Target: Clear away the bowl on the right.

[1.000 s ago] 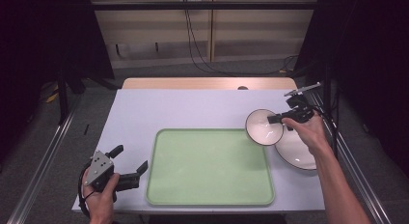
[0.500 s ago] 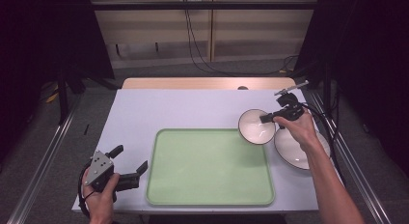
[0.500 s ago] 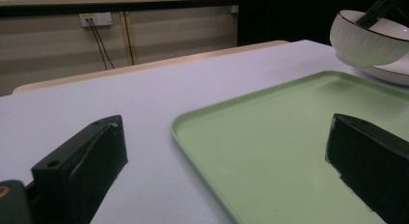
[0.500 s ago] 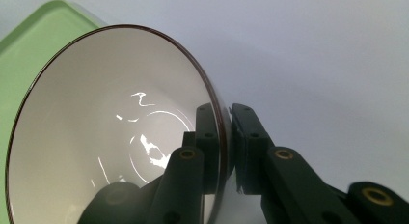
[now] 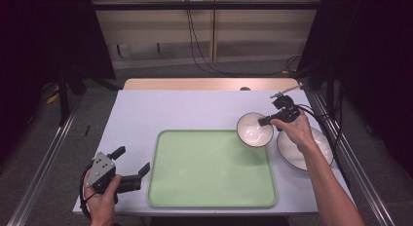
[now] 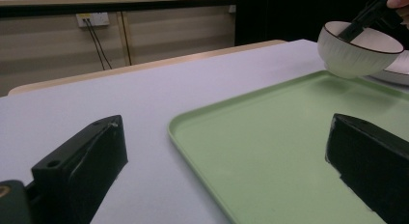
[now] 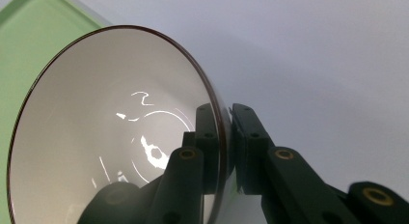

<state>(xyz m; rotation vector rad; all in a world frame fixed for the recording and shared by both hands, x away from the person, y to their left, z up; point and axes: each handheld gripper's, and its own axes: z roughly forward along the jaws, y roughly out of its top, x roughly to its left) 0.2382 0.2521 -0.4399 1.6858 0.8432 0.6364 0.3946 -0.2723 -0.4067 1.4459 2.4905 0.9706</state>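
Observation:
A white bowl [image 5: 254, 129] with a dark rim hangs over the far right corner of the green tray [image 5: 209, 167]. My right gripper [image 5: 267, 121] is shut on the bowl's rim, one jaw inside and one outside, as the right gripper view shows at the bowl [image 7: 111, 137] and gripper [image 7: 226, 137]. In the left gripper view the bowl [image 6: 357, 52] floats just above the tray [image 6: 289, 147]. My left gripper [image 5: 131, 165] rests open near the table's front left, beside the tray, with nothing between its jaws.
A white plate [image 5: 311, 150] with a dark rim lies on the table right of the tray, partly under the person's right forearm. The table top [image 5: 185, 109] is pale lavender; its wooden far edge and hanging cables lie beyond.
The right gripper has carried the bowl leftward, off the plate toward the tray's far right corner. The left gripper has stayed still.

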